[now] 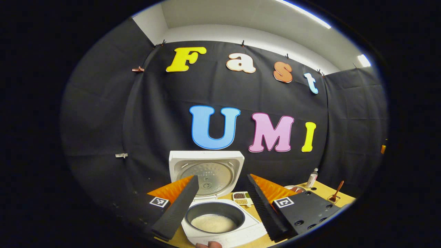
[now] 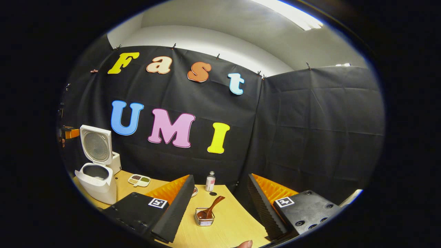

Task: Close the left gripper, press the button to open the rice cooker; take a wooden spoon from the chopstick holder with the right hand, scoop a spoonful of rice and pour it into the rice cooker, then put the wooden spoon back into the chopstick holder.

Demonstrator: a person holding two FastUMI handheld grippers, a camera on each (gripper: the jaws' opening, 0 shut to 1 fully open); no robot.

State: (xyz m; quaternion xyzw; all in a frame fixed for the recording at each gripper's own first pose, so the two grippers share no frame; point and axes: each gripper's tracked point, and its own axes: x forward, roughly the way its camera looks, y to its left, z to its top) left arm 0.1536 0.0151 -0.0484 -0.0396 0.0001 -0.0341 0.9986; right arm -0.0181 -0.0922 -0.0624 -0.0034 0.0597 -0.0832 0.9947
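The white rice cooker (image 1: pixel 220 234) stands open just below my left gripper (image 1: pixel 220 208), its lid (image 1: pixel 206 168) upright behind the dark pot, which holds white rice (image 1: pixel 213 223). The left gripper's fingers are spread wide with nothing between them. In the right gripper view the cooker (image 2: pixel 96 179) is far left. The wooden spoon (image 2: pixel 211 207) rests bowl-down in the small wire chopstick holder (image 2: pixel 204 219) on the table, handle leaning up to the right. My right gripper (image 2: pixel 220 210) is open, above and short of the holder, not touching the spoon. Far right in the left gripper view, the spoon (image 1: pixel 336 193) is small.
A small white tray of grains (image 2: pixel 139 179) sits right of the cooker. A small bottle (image 2: pixel 210 181) stands at the back by the wall. A dish (image 2: pixel 195 191) peeks from behind the left finger. The wooden table (image 2: pixel 234 224) ends near the right finger.
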